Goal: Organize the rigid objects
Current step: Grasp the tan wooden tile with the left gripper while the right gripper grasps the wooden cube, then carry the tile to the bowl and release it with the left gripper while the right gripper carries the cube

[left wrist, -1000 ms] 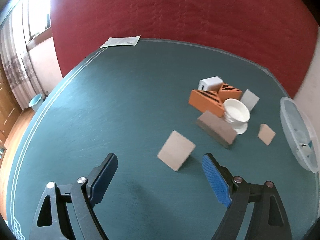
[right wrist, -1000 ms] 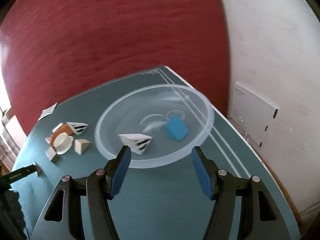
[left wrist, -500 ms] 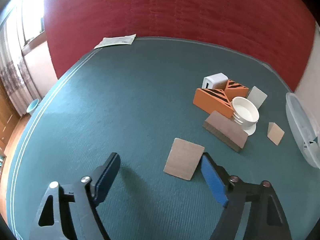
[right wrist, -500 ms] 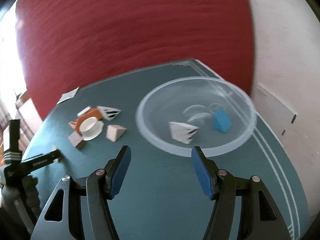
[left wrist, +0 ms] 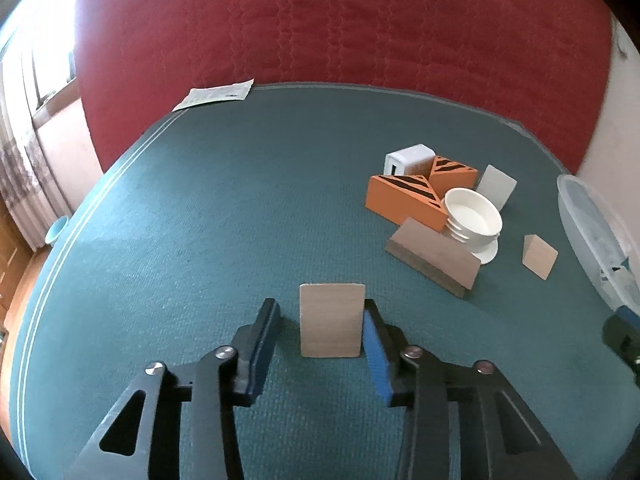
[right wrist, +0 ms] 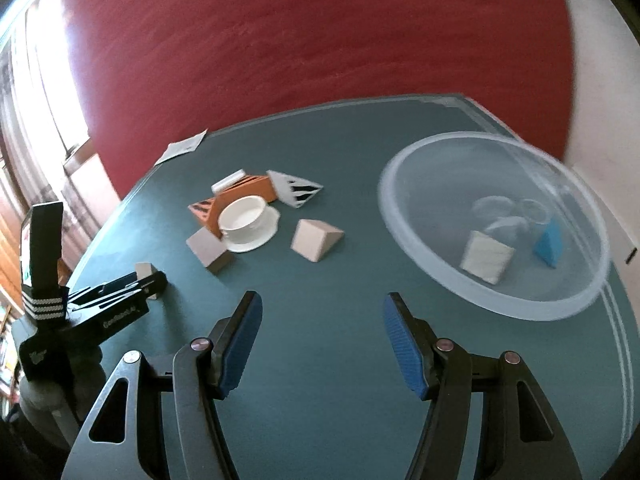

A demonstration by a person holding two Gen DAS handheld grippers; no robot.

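Observation:
My left gripper (left wrist: 320,324) is open around a beige wooden block (left wrist: 331,320) on the green table; the right finger touches its side, the left finger stands apart. In the right wrist view the left gripper (right wrist: 132,284) shows at the far left with that block (right wrist: 145,270) between its fingers. My right gripper (right wrist: 322,336) is open and empty above the table. A clear plastic bowl (right wrist: 404,216) at the right holds a pale wedge (right wrist: 486,260) and a blue wedge (right wrist: 548,246).
A cluster lies mid-table: orange striped wedges (left wrist: 404,202), a white cup on a saucer (left wrist: 472,216), a brown block (left wrist: 434,256), a white box (left wrist: 408,158), a grey tile (left wrist: 496,186), a small beige wedge (left wrist: 540,256). A paper sheet (left wrist: 216,94) lies at the far edge.
My left gripper has moved forward around the beige block and narrowed. My right gripper has swung left, away from the bowl, so the cluster is now ahead of it.

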